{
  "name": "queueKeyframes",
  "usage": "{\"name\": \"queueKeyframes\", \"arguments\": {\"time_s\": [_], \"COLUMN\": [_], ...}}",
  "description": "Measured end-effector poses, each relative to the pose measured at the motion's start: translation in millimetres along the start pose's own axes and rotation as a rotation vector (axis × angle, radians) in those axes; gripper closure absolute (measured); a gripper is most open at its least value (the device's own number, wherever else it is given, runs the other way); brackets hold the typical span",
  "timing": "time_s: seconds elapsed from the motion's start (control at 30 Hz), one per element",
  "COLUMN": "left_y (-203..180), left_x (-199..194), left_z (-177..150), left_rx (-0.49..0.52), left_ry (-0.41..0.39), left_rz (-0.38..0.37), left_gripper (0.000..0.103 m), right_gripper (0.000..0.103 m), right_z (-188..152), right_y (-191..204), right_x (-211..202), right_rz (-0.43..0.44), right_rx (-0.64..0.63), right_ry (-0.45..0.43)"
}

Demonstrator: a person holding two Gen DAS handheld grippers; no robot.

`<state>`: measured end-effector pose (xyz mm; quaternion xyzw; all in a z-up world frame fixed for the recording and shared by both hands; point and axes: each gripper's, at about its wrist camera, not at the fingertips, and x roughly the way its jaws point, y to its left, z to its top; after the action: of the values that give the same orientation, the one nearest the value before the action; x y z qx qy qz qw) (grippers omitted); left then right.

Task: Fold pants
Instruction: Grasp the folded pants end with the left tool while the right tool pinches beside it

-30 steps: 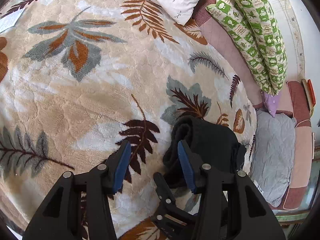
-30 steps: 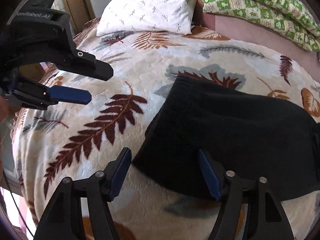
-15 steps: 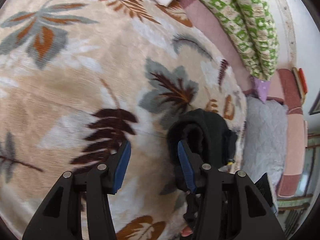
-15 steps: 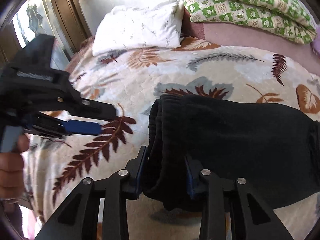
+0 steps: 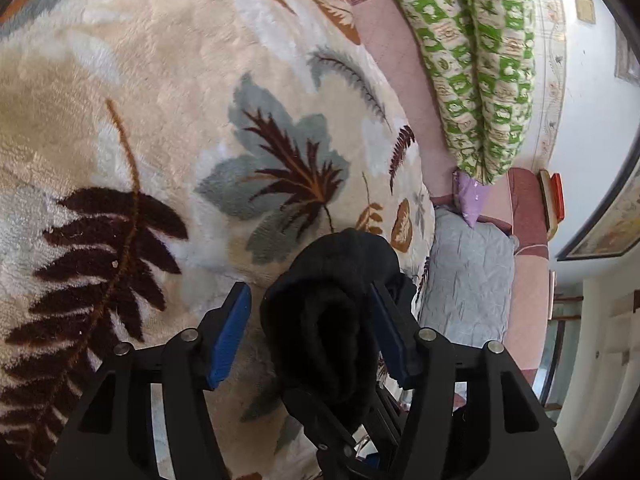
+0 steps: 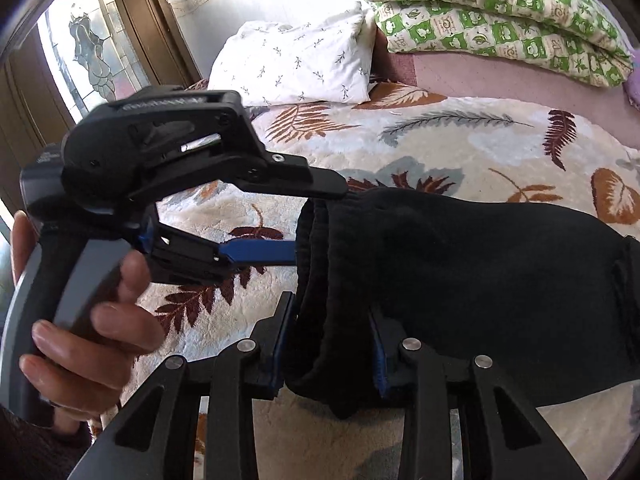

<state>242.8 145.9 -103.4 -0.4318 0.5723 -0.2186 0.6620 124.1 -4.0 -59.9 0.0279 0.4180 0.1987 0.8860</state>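
Left gripper wide, straddling the bunched end of the black pants without pinching. Right gripper clamped on that same folded edge, near side. Long axis running rightward across the leaf-print blanket; both claws level at one end.

The right gripper clamps the near edge of the folded black fleece pants; the left gripper straddles their left end.
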Motion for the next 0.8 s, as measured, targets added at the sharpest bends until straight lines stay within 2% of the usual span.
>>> {"name": "queueKeyframes", "arguments": {"time_s": [0.17, 0.2, 0.27, 0.3, 0.4, 0.63, 0.8], "left_y": [5, 5, -2, -8, -33, -86, -131], "left_x": [7, 7, 4, 2, -4, 9, 39], "left_z": [-3, -3, -5, -8, -18, -36, -50], "left_rx": [-0.065, -0.078, -0.075, -0.060, 0.003, 0.036, 0.067], "left_ry": [0.038, 0.046, 0.034, 0.034, 0.013, 0.020, 0.043], "left_rz": [-0.085, -0.103, -0.120, -0.135, -0.122, -0.088, -0.051], "left_gripper": [0.045, 0.047, 0.061, 0.073, 0.077, 0.078, 0.078], "right_gripper": [0.070, 0.070, 0.070, 0.070, 0.070, 0.070, 0.070], "right_z": [-1, -1, -1, -1, 0, 0, 0], "right_y": [-1, -1, 0, 0, -6, -29, -70], "right_x": [1, 1, 0, -2, -11, -50, -84], "right_rz": [0.010, 0.011, 0.013, 0.014, 0.031, 0.066, 0.099], "right_rx": [0.009, 0.010, 0.008, 0.009, 0.034, 0.104, 0.183], "right_ry": [0.004, 0.005, 0.004, 0.001, -0.013, -0.079, -0.133]}}
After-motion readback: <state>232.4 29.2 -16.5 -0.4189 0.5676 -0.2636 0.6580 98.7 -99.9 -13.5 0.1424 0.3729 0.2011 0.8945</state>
